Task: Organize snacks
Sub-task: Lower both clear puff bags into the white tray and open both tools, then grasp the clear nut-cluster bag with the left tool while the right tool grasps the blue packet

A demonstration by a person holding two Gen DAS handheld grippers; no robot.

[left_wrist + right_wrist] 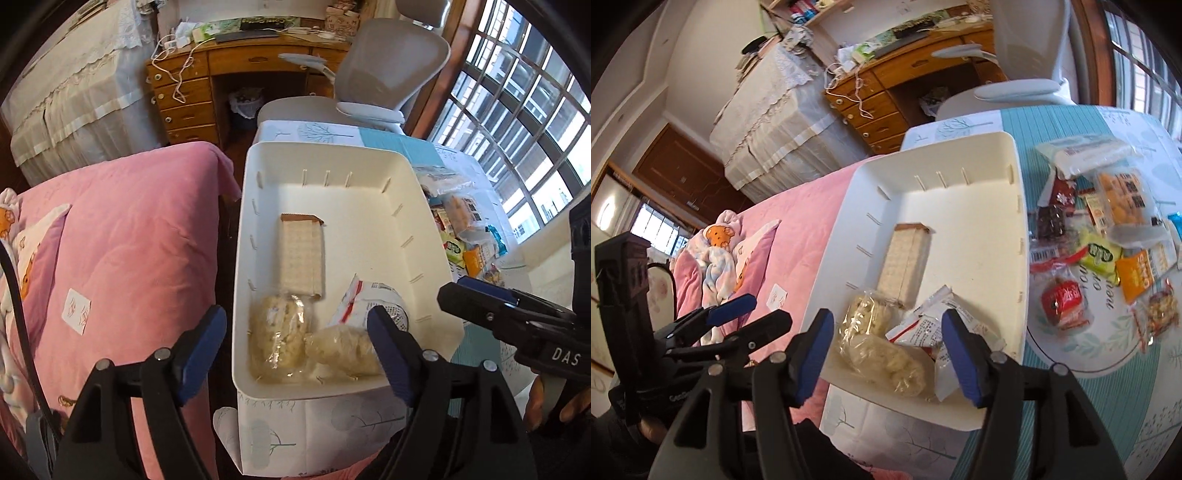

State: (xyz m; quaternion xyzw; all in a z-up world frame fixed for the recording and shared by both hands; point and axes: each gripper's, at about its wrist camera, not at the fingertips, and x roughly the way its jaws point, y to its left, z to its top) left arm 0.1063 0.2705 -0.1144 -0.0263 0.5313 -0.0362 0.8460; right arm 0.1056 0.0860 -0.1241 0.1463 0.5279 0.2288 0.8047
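Two open, empty tools, left tool (pixel 297 354) and right tool (pixel 886 354), hover over the white bin (pixel 1021 258) holding four snacks, while the loose snack pile (pixel 1108 240) on the desk (pixel 1071 406) risks scattering if swept carelessly.

Support: a table (pixel 1027 406) covered by a teal-and-white patterned cloth.
Landmark: a white bin (pixel 1021 236) is set on the cloth at the table's left edge.
Right of bin: loose snack packets (pixel 1108 240) are scattered directly on the cloth, near the bin wall.
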